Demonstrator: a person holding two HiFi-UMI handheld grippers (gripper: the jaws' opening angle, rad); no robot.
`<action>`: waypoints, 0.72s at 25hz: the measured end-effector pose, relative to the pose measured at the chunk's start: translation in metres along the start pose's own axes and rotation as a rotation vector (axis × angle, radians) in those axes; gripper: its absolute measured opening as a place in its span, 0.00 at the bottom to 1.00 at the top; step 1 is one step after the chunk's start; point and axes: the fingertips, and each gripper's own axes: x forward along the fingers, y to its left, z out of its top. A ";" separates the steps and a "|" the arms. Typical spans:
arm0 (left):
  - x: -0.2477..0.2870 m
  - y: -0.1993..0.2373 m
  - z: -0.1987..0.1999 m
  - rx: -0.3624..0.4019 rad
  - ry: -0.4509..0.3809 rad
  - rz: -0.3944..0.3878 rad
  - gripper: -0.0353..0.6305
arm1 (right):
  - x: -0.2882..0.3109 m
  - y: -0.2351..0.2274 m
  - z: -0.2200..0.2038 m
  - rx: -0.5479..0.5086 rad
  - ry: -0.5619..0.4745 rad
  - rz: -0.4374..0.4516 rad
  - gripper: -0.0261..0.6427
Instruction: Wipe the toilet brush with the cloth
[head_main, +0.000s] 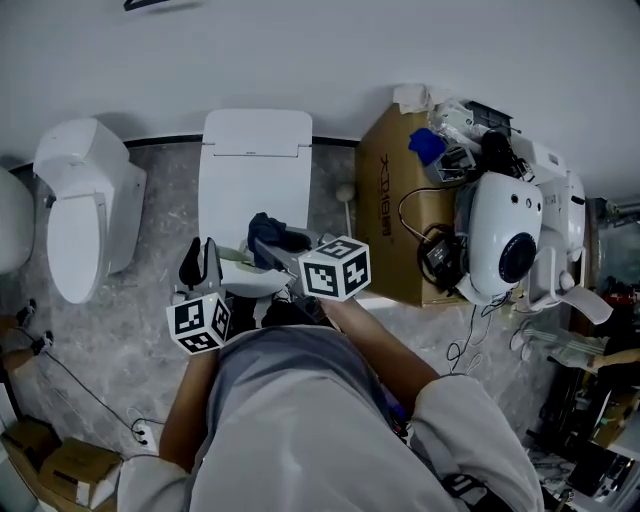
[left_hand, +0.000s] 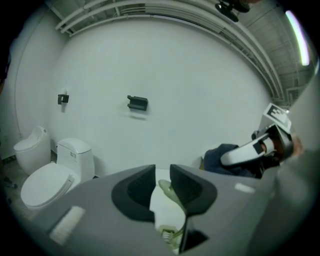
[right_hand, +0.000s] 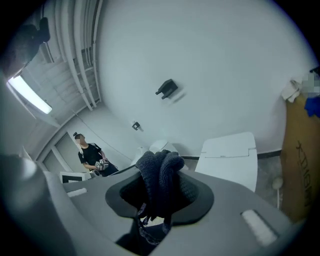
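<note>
Separately: brush (left_hand: 168, 190) in left gripper (left_hand: 162, 171); cloth (right_hand: 159, 169), right gripper (right_hand: 160, 194)

This is looking like a test bathroom: a square white toilet (head_main: 255, 170) and a rounded white toilet (head_main: 85, 210) are standing on a grey stone floor (head_main: 150, 300) beside a brown cardboard box (head_main: 385, 210) of wires.

toilet brush (left_hand: 169, 192) mostly hidden behind my left gripper (left_hand: 161, 174), its head barely showing below the jaws, cloth (right_hand: 160, 172) tail lost inside my right gripper (right_hand: 160, 196)
</note>
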 end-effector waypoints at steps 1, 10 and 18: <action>-0.003 0.001 0.004 -0.001 -0.007 0.008 0.05 | -0.005 -0.002 0.003 -0.023 -0.012 -0.017 0.20; -0.044 -0.002 0.049 -0.003 -0.074 0.025 0.05 | -0.056 -0.004 0.019 -0.225 -0.069 -0.129 0.20; -0.071 -0.024 0.095 -0.069 -0.134 -0.046 0.05 | -0.110 0.007 0.050 -0.359 -0.155 -0.190 0.20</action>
